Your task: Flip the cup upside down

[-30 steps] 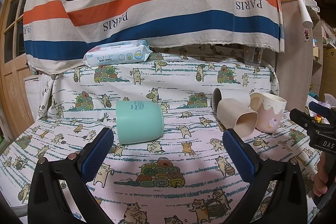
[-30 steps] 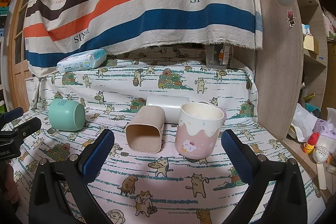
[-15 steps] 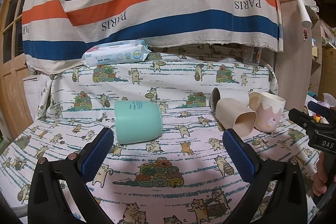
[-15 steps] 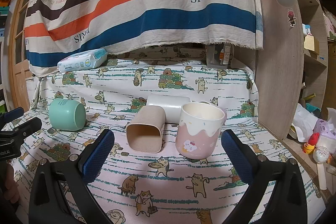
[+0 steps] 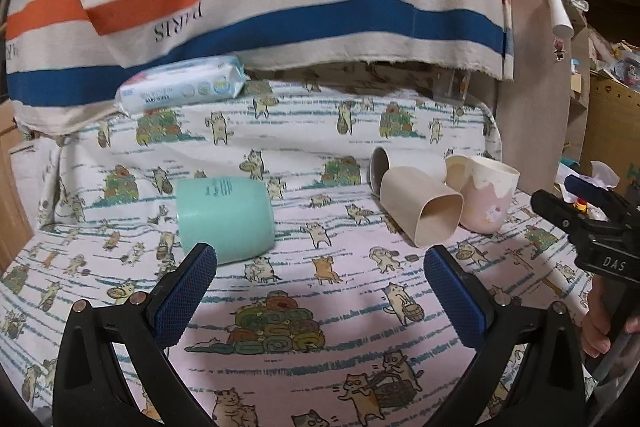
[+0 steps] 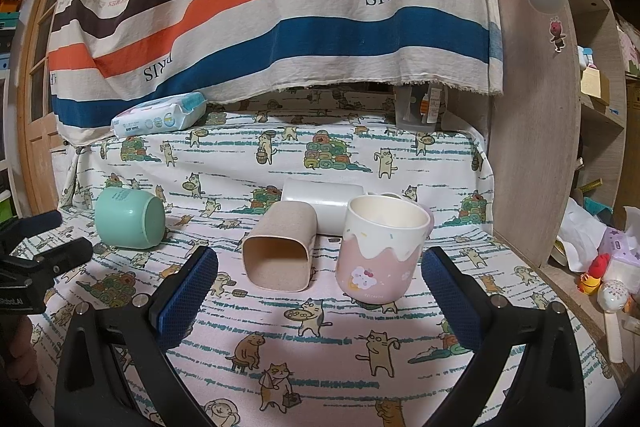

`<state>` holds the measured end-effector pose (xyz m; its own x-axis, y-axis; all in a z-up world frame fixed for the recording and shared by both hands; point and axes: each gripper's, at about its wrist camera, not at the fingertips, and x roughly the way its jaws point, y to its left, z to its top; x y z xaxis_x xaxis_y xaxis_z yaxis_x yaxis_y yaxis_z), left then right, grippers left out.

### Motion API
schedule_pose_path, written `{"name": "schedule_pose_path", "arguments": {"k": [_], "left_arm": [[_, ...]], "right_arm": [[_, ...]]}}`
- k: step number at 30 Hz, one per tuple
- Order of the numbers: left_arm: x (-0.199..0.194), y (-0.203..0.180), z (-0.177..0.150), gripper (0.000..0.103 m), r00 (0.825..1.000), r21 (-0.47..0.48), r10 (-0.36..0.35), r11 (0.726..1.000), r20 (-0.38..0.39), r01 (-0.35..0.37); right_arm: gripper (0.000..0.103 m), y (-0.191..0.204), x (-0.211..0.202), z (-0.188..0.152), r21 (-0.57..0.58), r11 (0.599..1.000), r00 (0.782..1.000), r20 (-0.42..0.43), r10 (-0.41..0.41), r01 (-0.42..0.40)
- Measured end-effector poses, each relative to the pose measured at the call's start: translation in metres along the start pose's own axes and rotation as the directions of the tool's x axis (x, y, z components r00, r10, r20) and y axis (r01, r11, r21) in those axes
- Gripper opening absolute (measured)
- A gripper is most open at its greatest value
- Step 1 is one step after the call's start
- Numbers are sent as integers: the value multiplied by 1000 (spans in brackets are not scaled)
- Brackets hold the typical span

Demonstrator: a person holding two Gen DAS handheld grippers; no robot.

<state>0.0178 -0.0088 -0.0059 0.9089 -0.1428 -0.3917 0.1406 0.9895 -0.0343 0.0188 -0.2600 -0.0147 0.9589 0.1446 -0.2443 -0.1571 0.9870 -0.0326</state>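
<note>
A mint green cup (image 5: 226,219) lies on its side on the cat-print cloth (image 5: 320,291), just beyond my open left gripper (image 5: 320,291); it also shows in the right wrist view (image 6: 130,223). A beige square cup (image 6: 278,247) lies on its side, and a white cup (image 6: 320,203) lies behind it. A pink and cream cup (image 6: 382,247) stands upright, mouth up, ahead of my open, empty right gripper (image 6: 318,291). The right gripper's body shows in the left wrist view (image 5: 588,223). Both grippers hold nothing.
A pack of baby wipes (image 6: 160,115) lies at the back left under a hanging striped cloth (image 6: 280,7). A wooden panel (image 6: 532,147) rises at the right edge. Toys and clutter (image 6: 608,275) sit past the right side.
The left gripper has moved forward and lower toward the mint cup, which now looks larger and nearer its left finger. The right gripper has barely moved. No cup has shifted.
</note>
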Motion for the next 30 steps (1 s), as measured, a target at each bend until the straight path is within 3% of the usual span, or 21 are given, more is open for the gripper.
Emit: {"name": "schedule_pose_path", "arguments": {"k": [4,7,14,22,30], "left_arm": [[7,6,1,103,998,-20,-49,999,-26,48],[1,-3,1,103,1000,72,-9,997,28,7],[-10,-14,1,103,994,173,-78,983,70,65],[-11,-11,1,103,992,168,-109,981,69,96],[-3,-20,3,103,994,235,-72,971,80,51]], "right_arm": [[103,-1,-1,0,0,1000,1000,1,0,0],[103,-1,0,0,0,1000,1000,0,0,0],[103,-1,0,0,1,1000,1000,0,-1,1],[103,-1,0,0,3,1000,1000,-6,-14,14],[103,0,2,0,-5,1000,1000,-9,0,0]]}}
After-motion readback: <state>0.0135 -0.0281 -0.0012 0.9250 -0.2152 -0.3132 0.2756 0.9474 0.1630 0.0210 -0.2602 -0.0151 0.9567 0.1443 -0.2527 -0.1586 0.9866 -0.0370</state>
